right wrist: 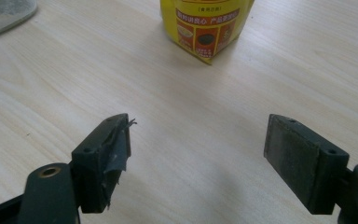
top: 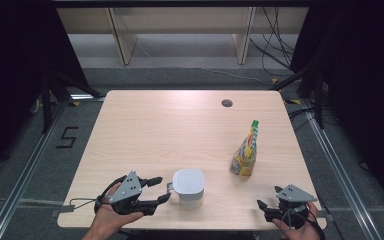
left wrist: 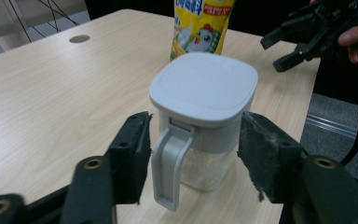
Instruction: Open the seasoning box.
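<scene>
We see the left gripper with its fingers spread on either side of the clear plastic jar with a grey square lid and grey handle, the pads apart from its walls, the handle pointing back between them. In the high view this jar stands low and centre on the light wooden table, the left gripper just to its left. The right gripper hangs with fingers spread over bare wood (nothing between them), at the lower right of the high view. The yellow printed pouch with a green cap stands upright right of the jar.
</scene>
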The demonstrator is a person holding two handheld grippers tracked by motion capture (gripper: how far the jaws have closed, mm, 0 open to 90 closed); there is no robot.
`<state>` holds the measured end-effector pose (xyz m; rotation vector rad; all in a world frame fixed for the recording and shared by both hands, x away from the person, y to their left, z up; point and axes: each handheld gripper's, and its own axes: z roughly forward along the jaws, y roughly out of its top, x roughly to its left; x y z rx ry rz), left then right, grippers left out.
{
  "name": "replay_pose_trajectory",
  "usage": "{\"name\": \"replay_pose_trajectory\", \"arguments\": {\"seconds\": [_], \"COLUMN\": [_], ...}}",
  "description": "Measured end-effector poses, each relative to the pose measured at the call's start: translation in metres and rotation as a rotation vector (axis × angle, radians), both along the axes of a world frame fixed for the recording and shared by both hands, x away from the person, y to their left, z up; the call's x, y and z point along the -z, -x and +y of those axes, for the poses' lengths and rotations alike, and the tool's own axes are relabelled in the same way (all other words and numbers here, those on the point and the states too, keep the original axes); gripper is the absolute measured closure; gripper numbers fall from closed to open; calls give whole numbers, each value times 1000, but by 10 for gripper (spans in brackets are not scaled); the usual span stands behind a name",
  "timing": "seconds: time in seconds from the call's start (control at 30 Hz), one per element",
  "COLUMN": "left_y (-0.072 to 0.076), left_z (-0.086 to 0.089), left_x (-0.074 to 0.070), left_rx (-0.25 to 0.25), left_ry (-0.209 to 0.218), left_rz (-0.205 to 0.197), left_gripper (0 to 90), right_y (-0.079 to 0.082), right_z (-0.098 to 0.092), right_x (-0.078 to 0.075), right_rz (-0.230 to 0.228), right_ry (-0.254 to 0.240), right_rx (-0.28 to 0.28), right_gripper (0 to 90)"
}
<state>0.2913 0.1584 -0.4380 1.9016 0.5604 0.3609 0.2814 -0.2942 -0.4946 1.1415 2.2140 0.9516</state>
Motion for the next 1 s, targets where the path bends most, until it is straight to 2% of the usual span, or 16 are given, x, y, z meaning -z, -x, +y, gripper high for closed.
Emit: {"name": "replay_pose_trajectory", "arguments": {"seconds": [0.03, 0.07, 0.1, 0.13, 0.17, 0.23, 0.33, 0.37, 0.4, 0.5, 0.63, 0.7, 0.8, 0.9, 0.93, 1.0], "left_y": [0, -1, -1, -3, -4, -7, -10, -11, -12, -12, -13, -14, -16, -16, -15, -16], "left_z": [1, 1, 1, 1, 1, 0, -5, -7, -10, -13, -19, -21, -24, -23, -23, -23], "left_x": [-2, -4, -6, -7, -7, -7, -3, -3, -3, -3, 0, 1, 4, 3, 3, 5], "left_rx": [-2, -3, -18, -26, -32, -40, -40, -47, -46, -57, -47, -37, -44, -43, -46, -49], "left_ry": [-9, -5, -9, -8, -7, -1, 56, 52, 23, 22, 25, 2, 15, -1, 3, 31], "left_rz": [-10, -15, -24, -34, -42, -44, -8, -5, -24, -27, -2, -11, 6, -5, -1, 13], "left_gripper": [582, 582, 645, 695, 739, 826, 852, 862, 872, 877, 878, 871, 872, 874, 874, 874], "right_y": [1, 1, 3, -1, 1, 0, 0, 1, 2, 4, 5, 8, 5, 6, 6, 6], "right_z": [1, 1, 3, 0, 2, 0, 0, 1, 2, 5, 8, 11, 10, 10, 10, 11], "right_x": [1, 1, 0, 1, 1, 0, 0, 0, -1, -1, -4, -6, -5, -6, -6, -6], "right_rz": [24, 24, 42, 0, 20, 11, 11, 19, -6, 8, -24, 1, -20, -25, -44, -30], "right_ry": [-17, -17, -36, -10, -31, -32, -42, -45, -31, -43, -45, -75, -66, -59, -51, -60], "right_rx": [11, 11, 39, 7, 34, 30, 24, 17, 9, -3, -2, 24, 0, 6, 3, -2], "right_gripper": [233, 226, 223, 223, 224, 224, 224, 226, 230, 240, 240, 240, 240, 245, 248, 260]}}
